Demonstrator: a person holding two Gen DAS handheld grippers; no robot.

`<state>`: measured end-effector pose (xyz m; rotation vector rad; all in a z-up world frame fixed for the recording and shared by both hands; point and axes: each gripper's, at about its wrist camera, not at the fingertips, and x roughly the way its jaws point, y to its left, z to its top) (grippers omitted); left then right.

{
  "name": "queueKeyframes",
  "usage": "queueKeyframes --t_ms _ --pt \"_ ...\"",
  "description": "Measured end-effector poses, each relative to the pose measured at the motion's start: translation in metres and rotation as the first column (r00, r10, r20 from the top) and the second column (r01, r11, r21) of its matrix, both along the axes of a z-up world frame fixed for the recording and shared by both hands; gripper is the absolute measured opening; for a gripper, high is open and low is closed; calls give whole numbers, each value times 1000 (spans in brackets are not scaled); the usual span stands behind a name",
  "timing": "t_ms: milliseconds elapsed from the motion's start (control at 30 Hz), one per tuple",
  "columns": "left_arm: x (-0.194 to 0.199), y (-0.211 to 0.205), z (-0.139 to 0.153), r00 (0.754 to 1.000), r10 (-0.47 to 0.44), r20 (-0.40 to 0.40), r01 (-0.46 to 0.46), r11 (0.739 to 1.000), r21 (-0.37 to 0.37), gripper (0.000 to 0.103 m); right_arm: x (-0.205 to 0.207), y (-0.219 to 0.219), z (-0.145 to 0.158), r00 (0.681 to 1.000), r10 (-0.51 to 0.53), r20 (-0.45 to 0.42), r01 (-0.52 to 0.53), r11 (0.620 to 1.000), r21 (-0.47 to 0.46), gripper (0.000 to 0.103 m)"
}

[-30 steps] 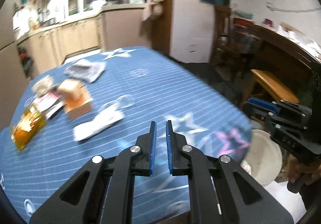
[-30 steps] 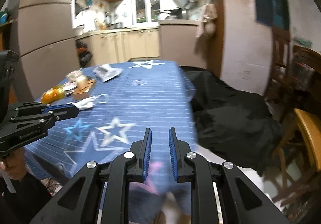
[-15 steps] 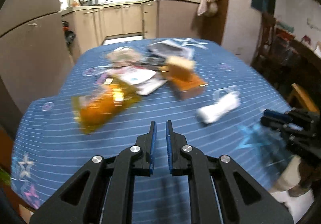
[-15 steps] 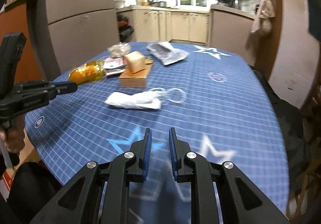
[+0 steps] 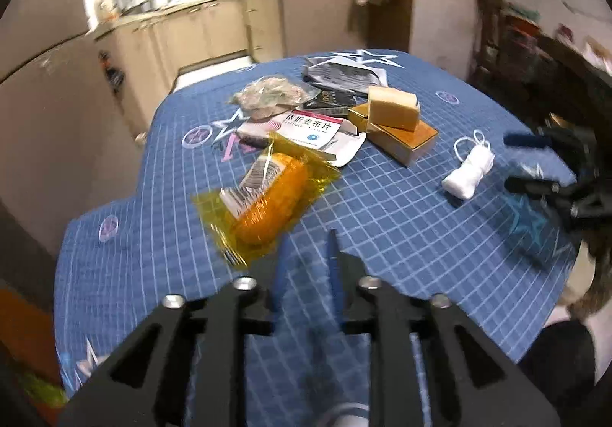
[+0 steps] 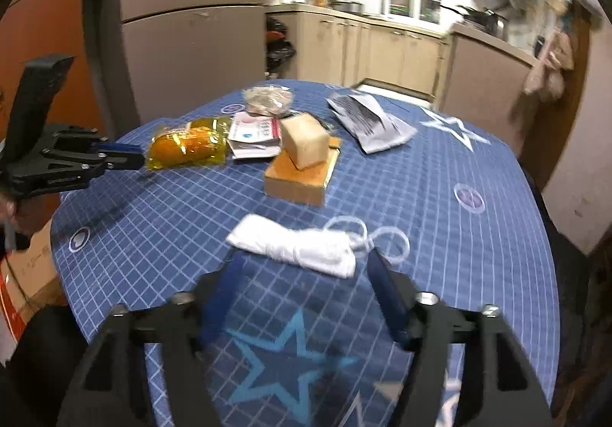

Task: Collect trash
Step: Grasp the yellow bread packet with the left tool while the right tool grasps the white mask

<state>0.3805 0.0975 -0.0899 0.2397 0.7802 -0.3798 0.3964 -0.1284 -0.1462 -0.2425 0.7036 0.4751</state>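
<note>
Trash lies on a blue star-patterned tablecloth (image 5: 401, 236). A yellow plastic wrapper (image 5: 267, 197) lies just beyond my left gripper (image 5: 306, 239), which is open and empty. A rolled white face mask (image 6: 298, 245) with ear loops lies just ahead of my right gripper (image 6: 304, 255), which is wide open and empty, its fingers on either side of it. A gold box (image 6: 300, 174) carries a tan block (image 6: 304, 138). A medicine box (image 5: 302, 127), a clear bag (image 5: 271, 96) and a grey printed bag (image 6: 369, 117) lie farther back. The mask also shows in the left wrist view (image 5: 468, 174).
A fridge (image 6: 191, 29) stands left of the table, kitchen cabinets (image 6: 382, 44) behind it. A cardboard box (image 6: 26, 274) sits on the floor at the left. My left gripper shows in the right wrist view (image 6: 126, 157), my right in the left wrist view (image 5: 528, 163).
Both grippers have opened from shut. Both have moved closer over the table, the left toward the yellow wrapper, the right toward the white mask.
</note>
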Motion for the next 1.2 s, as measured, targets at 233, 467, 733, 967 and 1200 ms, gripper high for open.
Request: queueKeyframes --t_ms 233,467,733,967,1200 --pt "32 10 -2 991 -133 -2 133 991 19 54 41 3 1 981 173 -89 -179 982 -61 94" --pt "48 11 3 978 -204 41 201 977 72 62 58 13 -7 950 274 -150 -295 945 -144 92" --pt "66 9 -11 969 -247 12 244 962 119 65 63 16 -18 922 323 -212 -351 930 -106 65" --pt "60 5 -22 966 -257 -21 258 956 141 57 52 20 -16 921 337 -194 -359 929 -94 41" --pt "43 -1 -24 984 -180 -6 180 977 114 48 32 23 -18 947 286 -146 -301 949 -96 28"
